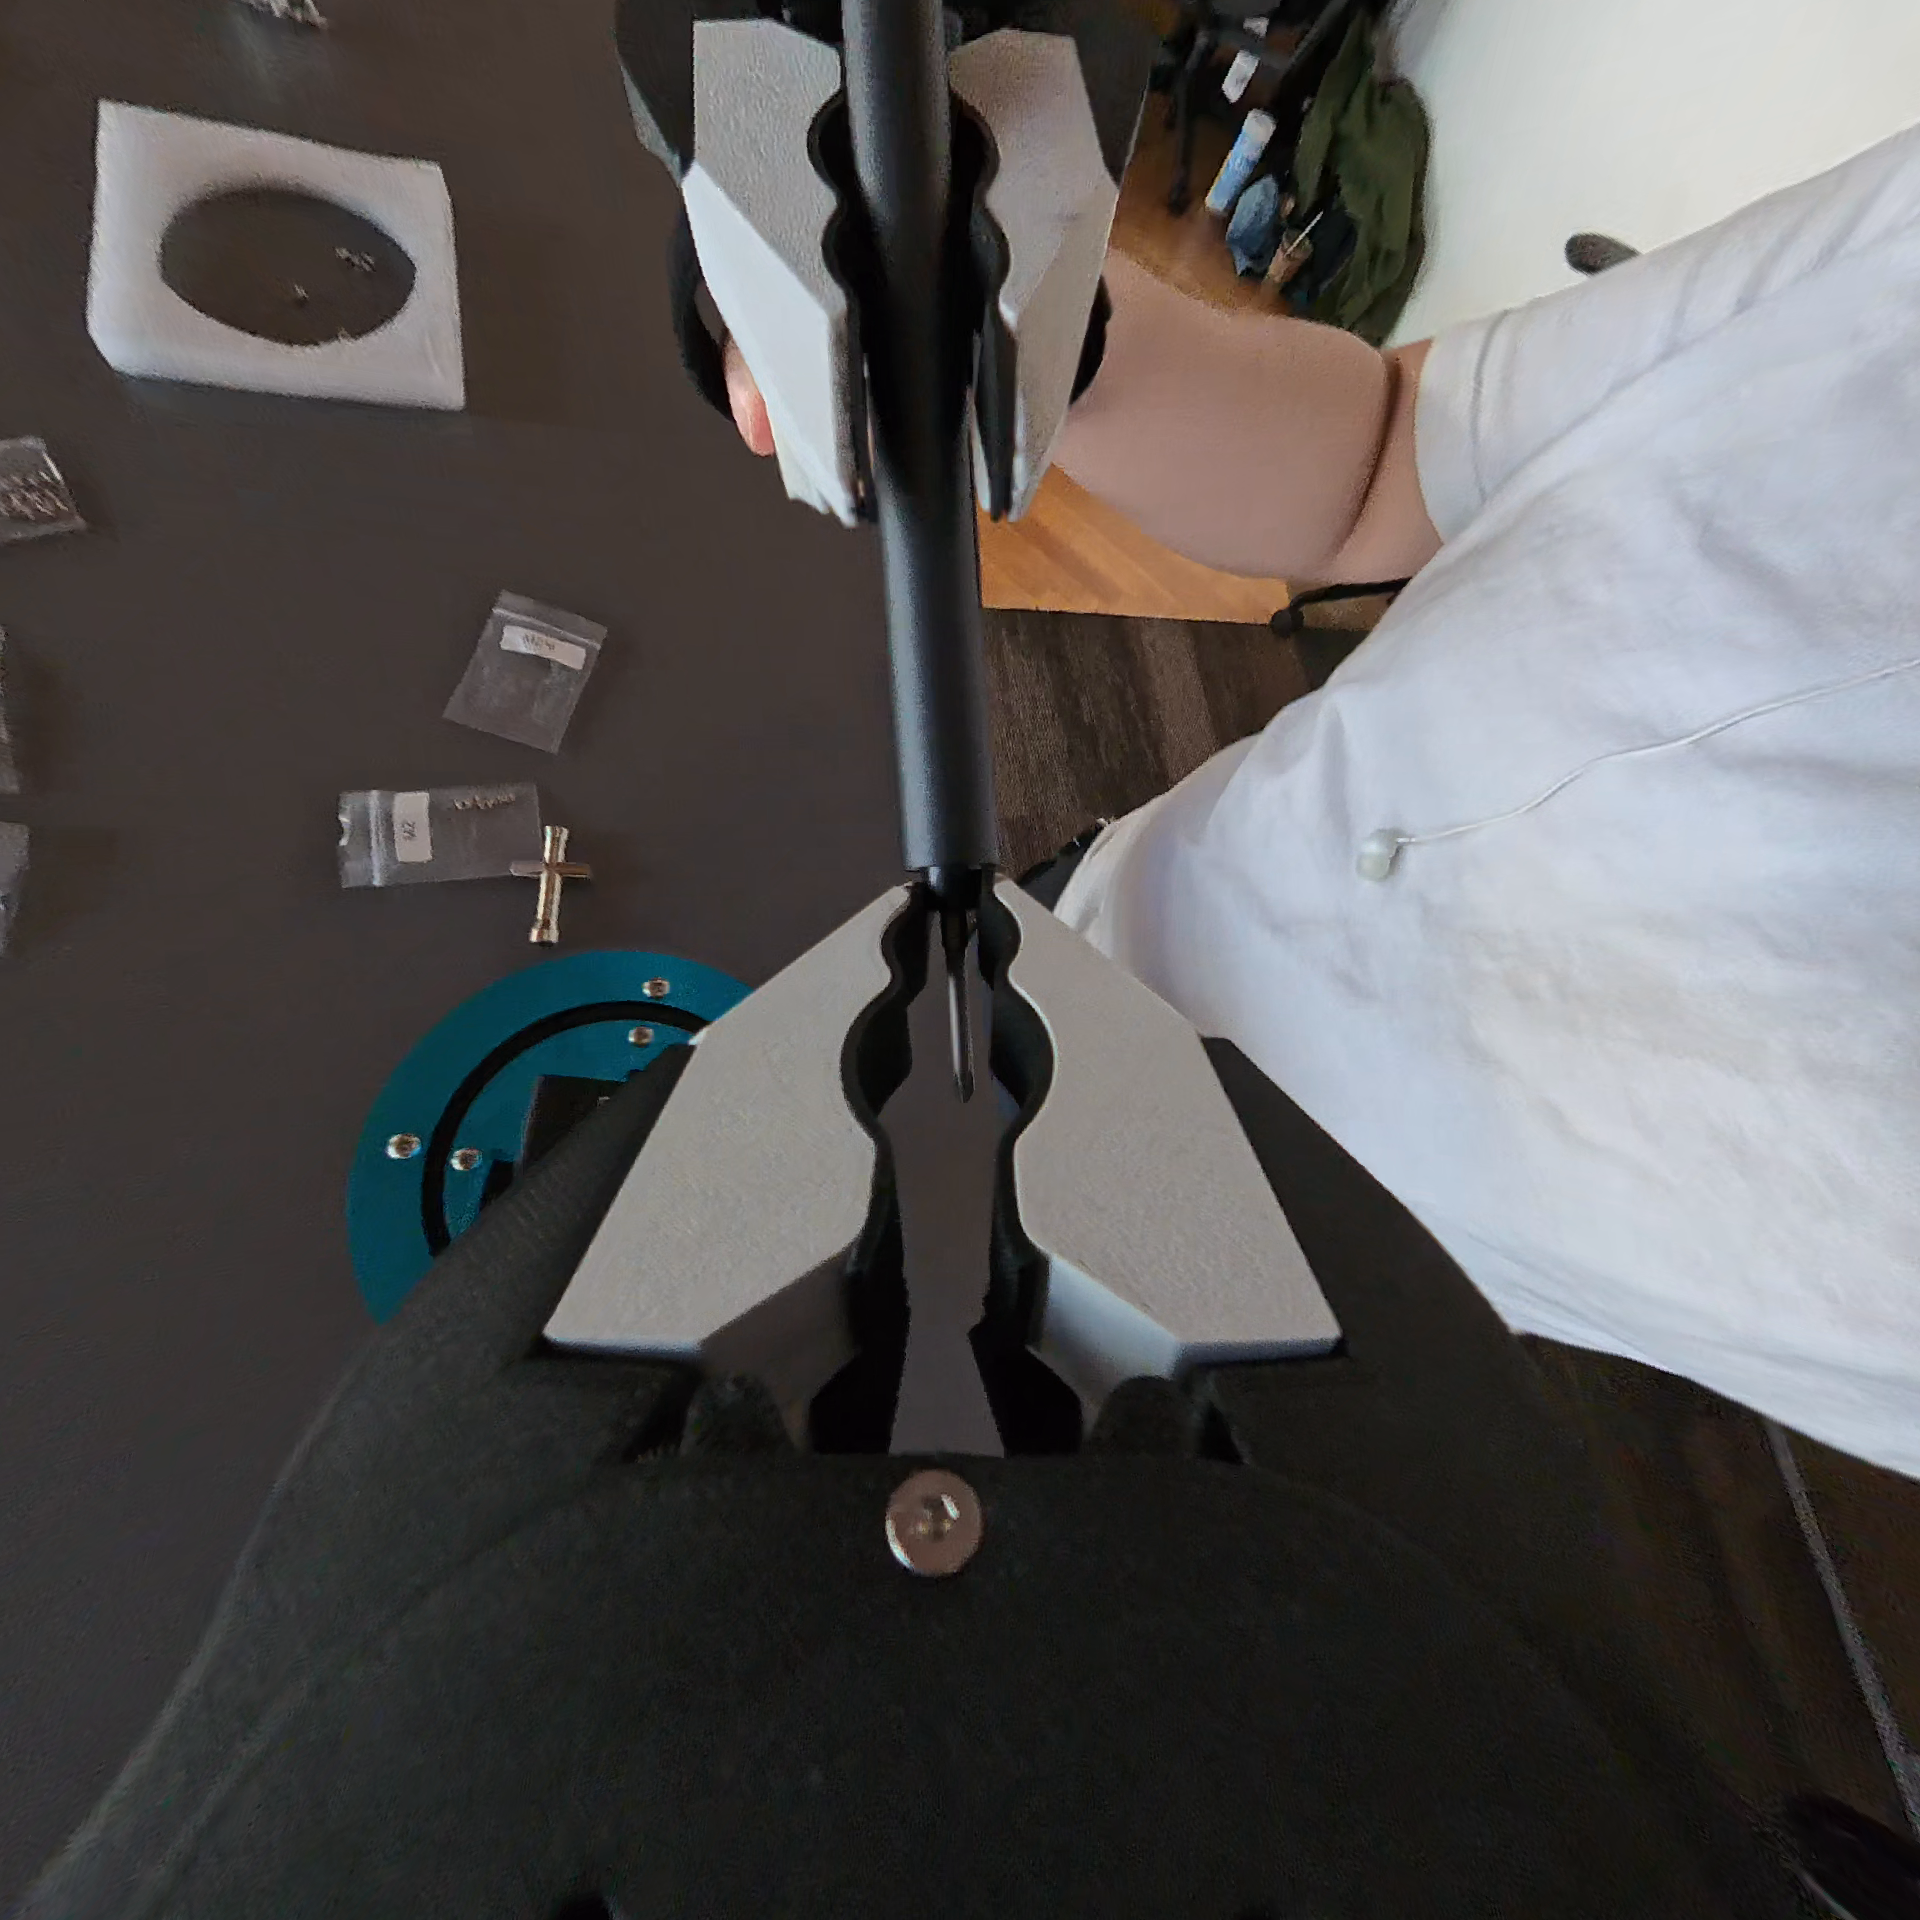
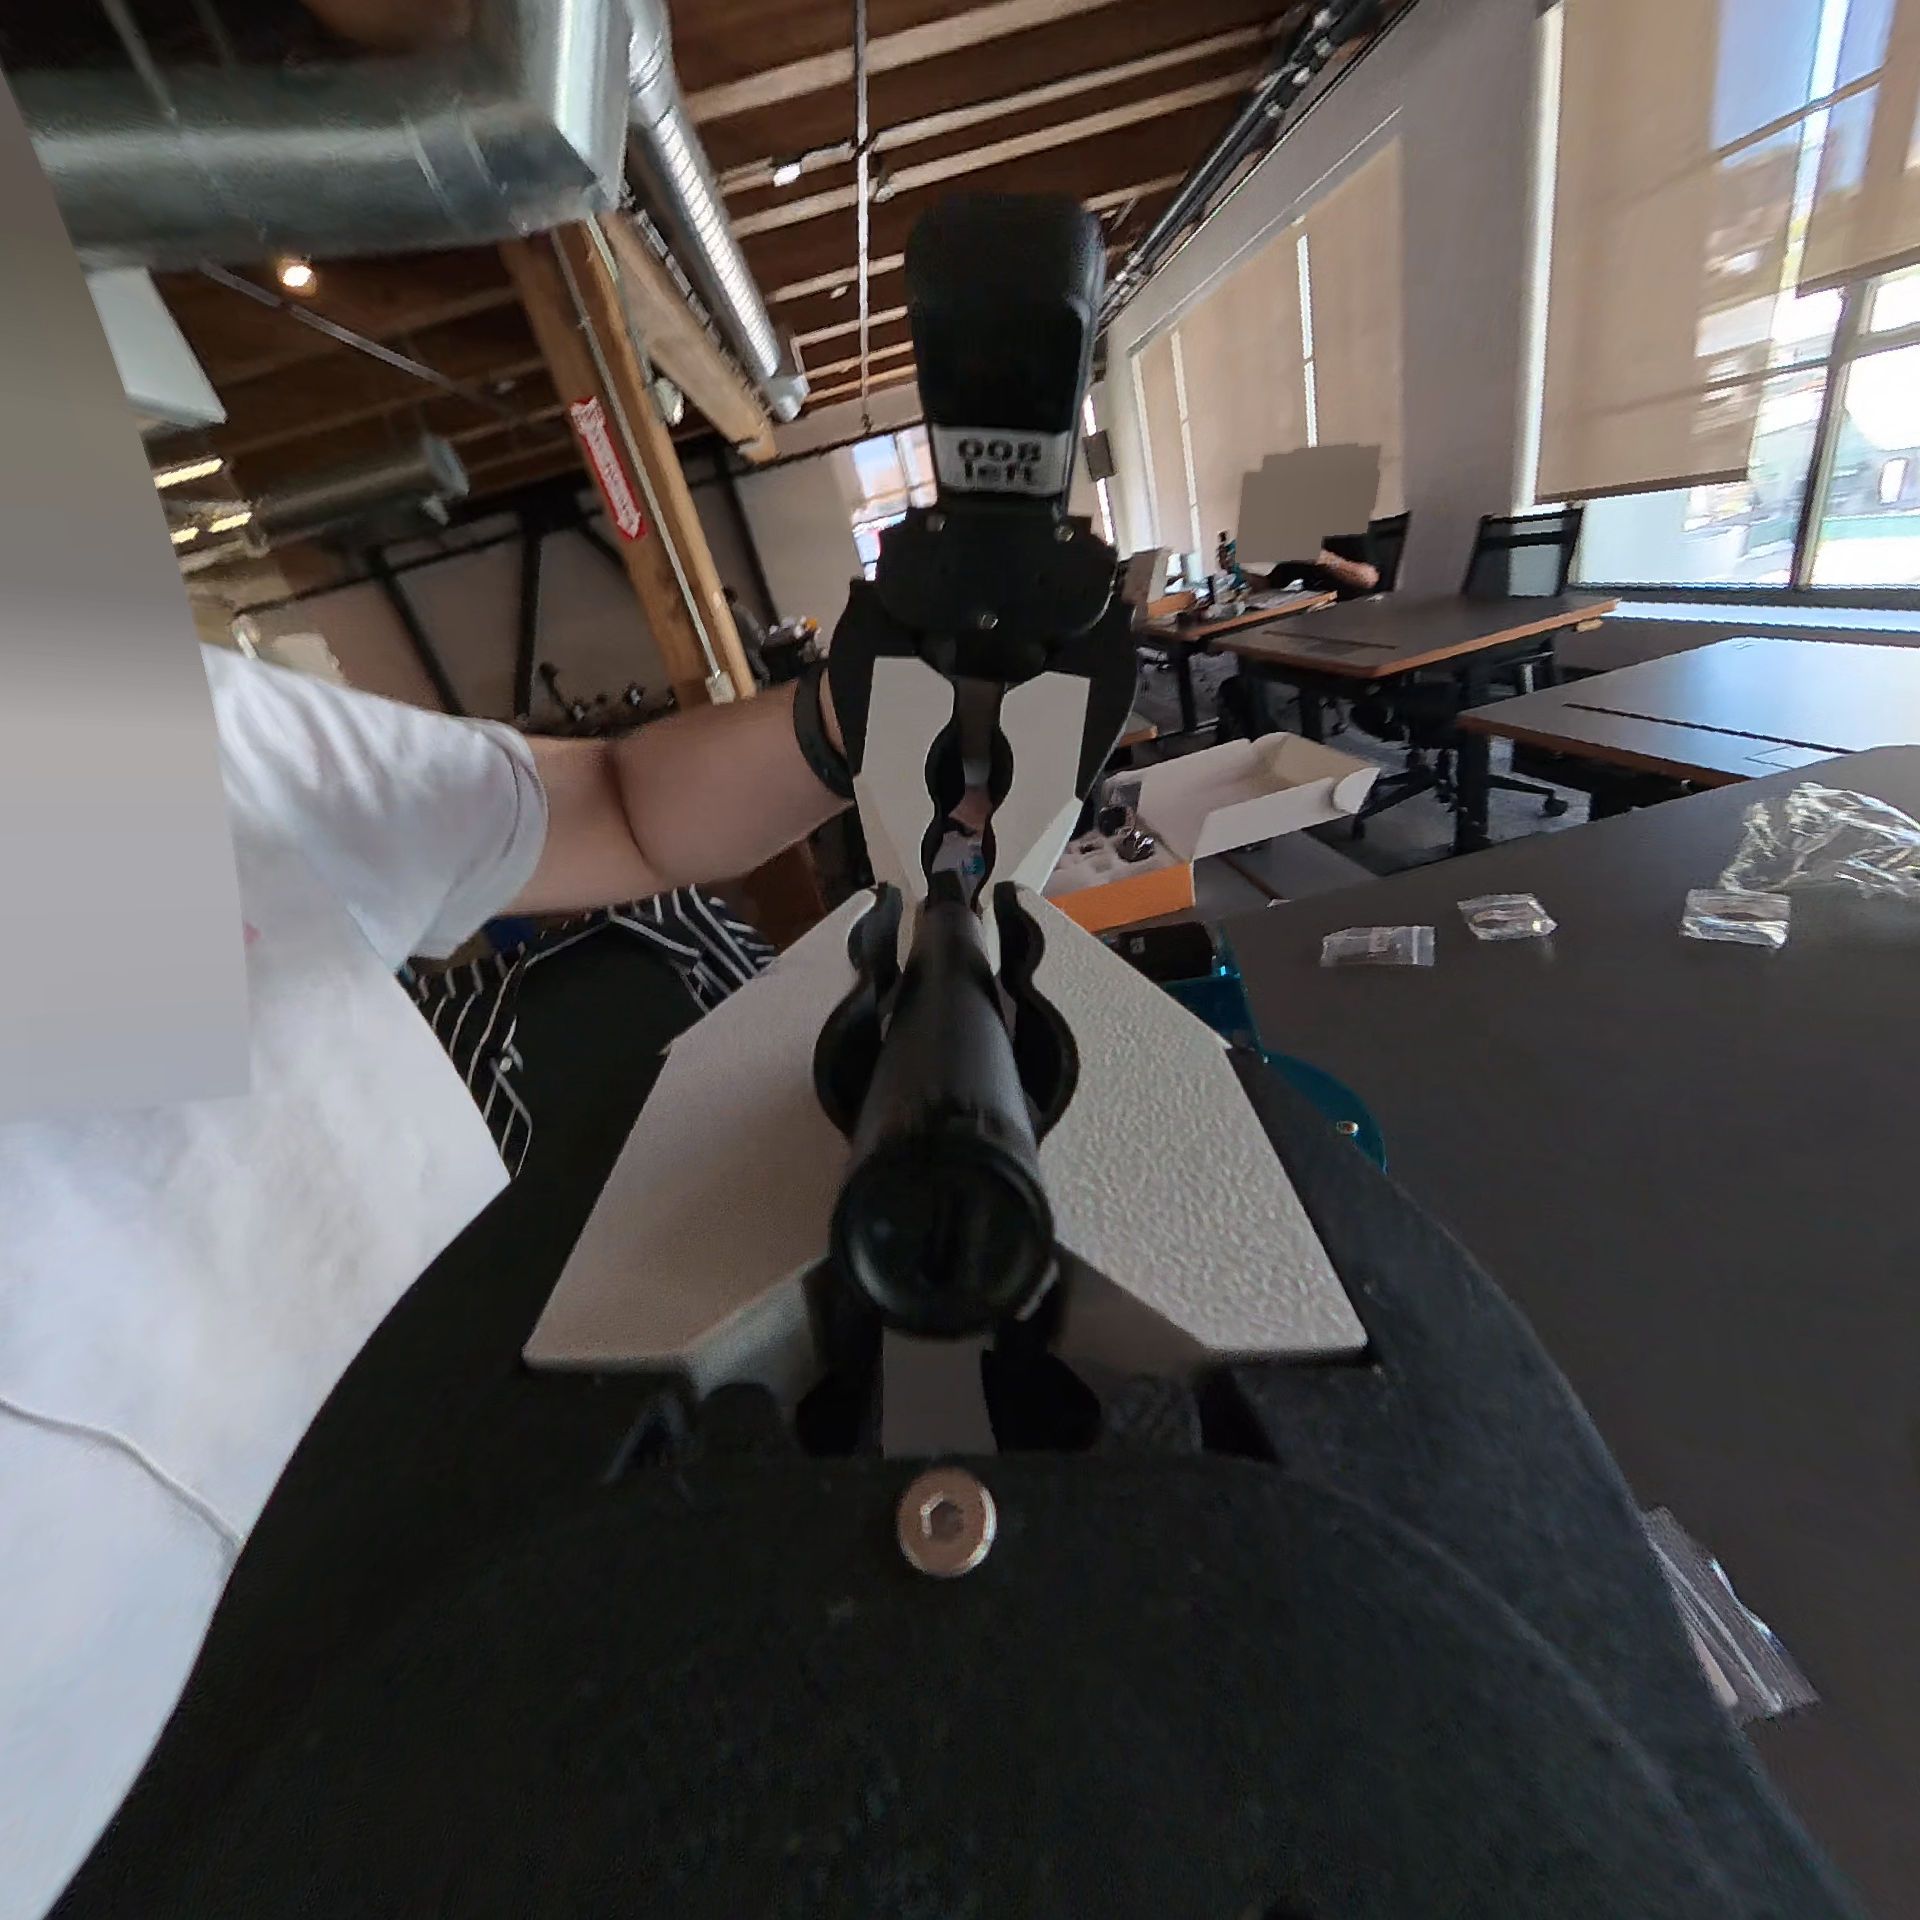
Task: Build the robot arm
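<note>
A black screwdriver [image 1: 935, 675] is held in the air between my two grippers, beside the edge of a dark table [image 1: 208, 1351]. My right gripper [image 2: 940, 904] is shut on its thick black handle [image 2: 940, 1122]; in the left wrist view it [image 1: 925, 509] comes in from the top. My left gripper [image 1: 951, 899] faces it and is shut on the thin metal bit end, with the bit tip [image 1: 961, 1039] lying in the gap between its white fingers. The left gripper [image 2: 961, 868] also shows straight ahead in the right wrist view.
On the table lie a teal metal ring plate [image 1: 499, 1039], a small cross-shaped metal wrench [image 1: 551, 878], small plastic bags [image 1: 525, 670], and a white foam block with a round hole [image 1: 275, 255]. A person in a white shirt [image 1: 1558, 831] is close on the right. Desks and chairs [image 2: 1455, 644] stand behind. Left tips to right tips: about 6 cm. The small cross-shaped metal wrench [image 1: 551, 878] is about 20 cm from both grippers' fingertips.
</note>
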Tool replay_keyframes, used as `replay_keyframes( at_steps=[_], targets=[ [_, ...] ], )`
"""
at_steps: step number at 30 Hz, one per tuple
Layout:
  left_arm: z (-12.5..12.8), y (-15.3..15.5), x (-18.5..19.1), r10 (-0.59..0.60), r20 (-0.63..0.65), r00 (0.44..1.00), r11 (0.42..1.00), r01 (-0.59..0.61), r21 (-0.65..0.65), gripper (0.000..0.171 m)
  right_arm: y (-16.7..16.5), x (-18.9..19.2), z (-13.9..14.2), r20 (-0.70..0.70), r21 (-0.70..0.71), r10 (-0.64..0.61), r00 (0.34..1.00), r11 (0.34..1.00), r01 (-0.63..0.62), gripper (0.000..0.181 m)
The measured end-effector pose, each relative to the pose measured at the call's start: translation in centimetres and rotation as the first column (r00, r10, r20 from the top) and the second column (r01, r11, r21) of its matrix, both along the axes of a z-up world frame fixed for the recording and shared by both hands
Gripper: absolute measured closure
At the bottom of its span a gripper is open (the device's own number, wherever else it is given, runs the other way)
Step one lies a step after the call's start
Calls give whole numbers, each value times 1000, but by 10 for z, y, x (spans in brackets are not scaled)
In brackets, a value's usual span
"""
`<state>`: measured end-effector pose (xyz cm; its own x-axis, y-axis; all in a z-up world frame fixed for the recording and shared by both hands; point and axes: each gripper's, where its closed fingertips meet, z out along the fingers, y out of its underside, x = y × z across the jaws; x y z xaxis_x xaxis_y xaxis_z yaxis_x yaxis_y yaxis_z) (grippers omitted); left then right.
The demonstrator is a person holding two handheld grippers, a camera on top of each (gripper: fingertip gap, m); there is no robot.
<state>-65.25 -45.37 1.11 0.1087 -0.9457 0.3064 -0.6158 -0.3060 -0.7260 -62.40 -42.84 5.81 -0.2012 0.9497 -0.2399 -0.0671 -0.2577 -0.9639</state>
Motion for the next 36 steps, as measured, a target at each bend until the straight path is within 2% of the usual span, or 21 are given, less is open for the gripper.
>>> replay_keyframes(
  at_steps=[7,14,20,23,24,25,27,29,31,33,36],
  targets=[
    [-9,-16,14,98,-81,992,994,-102,-45,164,-16,8,-22,61,25,134,989,990,-136,156],
    [-5,-21,-7,130,-180,975,990,-136,-23,164,-23,-12,-20,75,67,171,982,982,-177,156],
    [10,-10,-40,83,-202,976,997,-78,29,164,-15,-42,-12,81,97,90,993,990,-98,157],
    [17,-4,-54,48,-143,989,999,-46,19,164,-10,-56,-4,12,9,46,999,999,-46,157],
    [18,0,-60,46,-119,992,999,-42,29,155,-6,-60,-5,-14,-35,23,1000,999,-23,157],
    [16,6,-69,48,-108,993,998,-43,48,138,-2,-62,-9,-31,-89,-4,1000,996,1,157],
    [5,18,-95,63,-108,992,994,-52,100,117,2,-64,-17,-77,-214,-49,996,976,31,158],
    [-11,26,-120,77,-43,996,989,-71,130,116,4,-63,-27,-124,-339,-85,989,940,38,158],
    [-34,30,-143,96,18,995,989,-98,107,112,4,-62,-38,-135,-427,-143,980,902,73,158],
    [-59,34,-159,120,58,991,987,-125,97,95,-1,-58,-44,-149,-442,-205,967,889,120,158],
    [-72,37,-167,119,185,975,982,-143,121,100,-12,-58,-55,-163,-421,-288,944,885,198,158]
  ],
)
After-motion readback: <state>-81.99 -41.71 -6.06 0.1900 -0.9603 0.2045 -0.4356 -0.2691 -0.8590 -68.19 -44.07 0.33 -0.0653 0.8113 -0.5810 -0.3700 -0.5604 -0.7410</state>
